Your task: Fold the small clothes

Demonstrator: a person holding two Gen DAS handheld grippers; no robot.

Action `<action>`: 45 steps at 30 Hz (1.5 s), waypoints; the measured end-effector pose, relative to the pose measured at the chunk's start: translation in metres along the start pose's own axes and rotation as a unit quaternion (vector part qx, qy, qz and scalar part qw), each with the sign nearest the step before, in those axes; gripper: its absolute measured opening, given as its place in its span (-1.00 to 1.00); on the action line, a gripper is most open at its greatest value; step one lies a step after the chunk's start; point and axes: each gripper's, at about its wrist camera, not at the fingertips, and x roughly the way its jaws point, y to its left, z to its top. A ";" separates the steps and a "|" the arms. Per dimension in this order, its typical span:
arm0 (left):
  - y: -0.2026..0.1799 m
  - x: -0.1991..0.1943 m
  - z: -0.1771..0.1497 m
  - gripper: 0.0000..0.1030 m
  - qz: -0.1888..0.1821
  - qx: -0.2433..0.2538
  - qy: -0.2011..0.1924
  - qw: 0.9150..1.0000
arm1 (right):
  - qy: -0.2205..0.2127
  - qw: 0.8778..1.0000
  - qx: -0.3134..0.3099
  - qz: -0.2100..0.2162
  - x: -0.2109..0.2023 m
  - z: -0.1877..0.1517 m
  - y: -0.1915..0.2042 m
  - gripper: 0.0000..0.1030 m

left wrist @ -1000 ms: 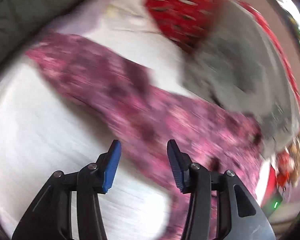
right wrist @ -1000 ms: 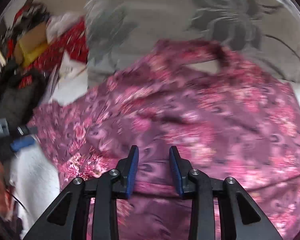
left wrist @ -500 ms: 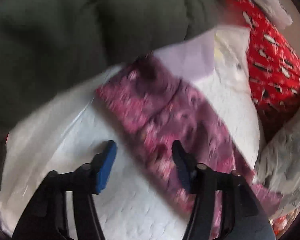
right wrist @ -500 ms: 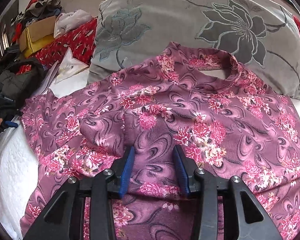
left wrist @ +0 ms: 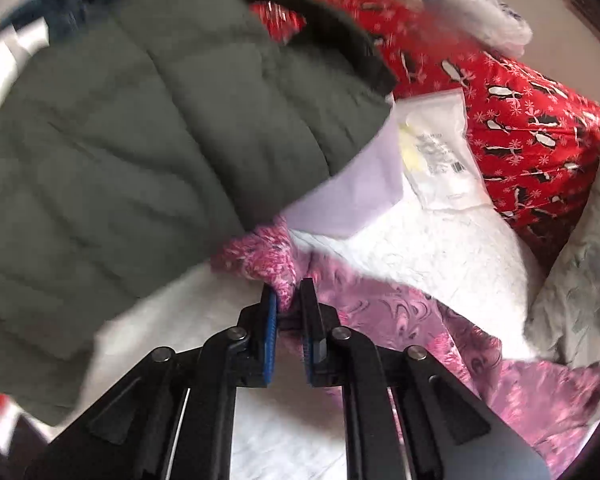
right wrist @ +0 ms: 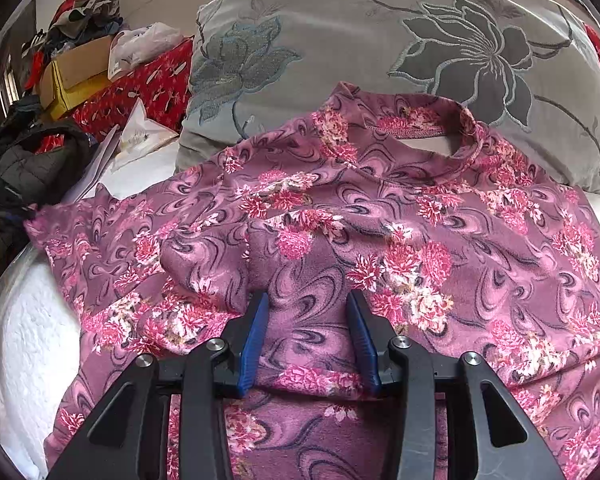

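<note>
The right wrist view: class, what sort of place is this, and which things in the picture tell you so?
Most likely a bedroom, with the work done on a bed. A large flowered pillow lies at the head of a white textured bedcover, the floral top is spread over it, and clothes are piled behind.

A lived-in bedroom at home: a white-covered bed [right wrist: 32, 344], a grey flower-embroidered pillow [right wrist: 380, 40] at its head, a cardboard box [right wrist: 80, 68] under heaped clothes.
</note>
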 end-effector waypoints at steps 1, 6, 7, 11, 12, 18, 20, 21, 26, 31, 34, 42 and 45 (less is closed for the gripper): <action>0.000 -0.005 0.000 -0.84 0.009 0.009 -0.006 1.000 | 0.002 1.000 -0.002 -0.002 0.000 0.001 0.000 -0.18; 0.002 -0.020 -0.003 -0.84 0.007 0.016 0.000 1.000 | 0.036 0.999 -0.017 -0.016 0.000 0.012 0.004 -0.18; -0.003 -0.023 -0.002 -0.84 0.002 0.018 -0.003 1.000 | 0.046 0.999 -0.011 -0.010 -0.002 0.015 0.002 -0.18; -0.027 -0.047 -0.006 -0.84 -0.013 0.046 -0.027 0.999 | 0.047 0.999 0.020 0.000 -0.017 0.024 -0.017 -0.14; -0.032 -0.055 -0.008 -0.84 -0.018 0.054 -0.033 0.998 | 0.040 0.999 0.024 -0.006 -0.022 0.027 -0.024 -0.11; -0.071 -0.089 -0.019 -0.84 -0.063 0.083 -0.043 0.994 | 0.039 0.997 0.040 -0.048 -0.041 0.035 -0.071 0.03; -0.082 -0.102 -0.025 -0.84 -0.077 0.091 -0.046 0.992 | 0.041 0.996 0.045 -0.064 -0.048 0.036 -0.090 0.03; -0.091 -0.109 -0.029 -0.84 -0.085 0.098 -0.048 0.990 | 0.041 0.995 0.049 -0.071 -0.052 0.036 -0.100 0.03; -0.129 -0.139 -0.051 -0.84 -0.117 0.128 -0.051 0.983 | 0.055 0.992 0.062 -0.092 -0.065 0.029 -0.143 0.05; -0.171 -0.163 -0.074 -0.84 -0.145 0.156 -0.045 0.976 | 0.071 0.990 0.047 -0.116 -0.070 0.010 -0.172 0.05; -0.197 -0.177 -0.091 -0.84 -0.161 0.173 -0.041 0.971 | 0.076 0.989 0.036 -0.124 -0.071 -0.004 -0.182 0.12; -0.266 -0.202 -0.145 -0.84 -0.197 0.214 -0.015 0.957 | 0.037 0.991 -0.019 -0.124 -0.070 -0.038 -0.179 0.31; -0.295 -0.205 -0.171 -0.84 -0.207 0.235 -0.001 0.949 | 0.021 0.993 -0.013 -0.118 -0.073 -0.044 -0.181 0.34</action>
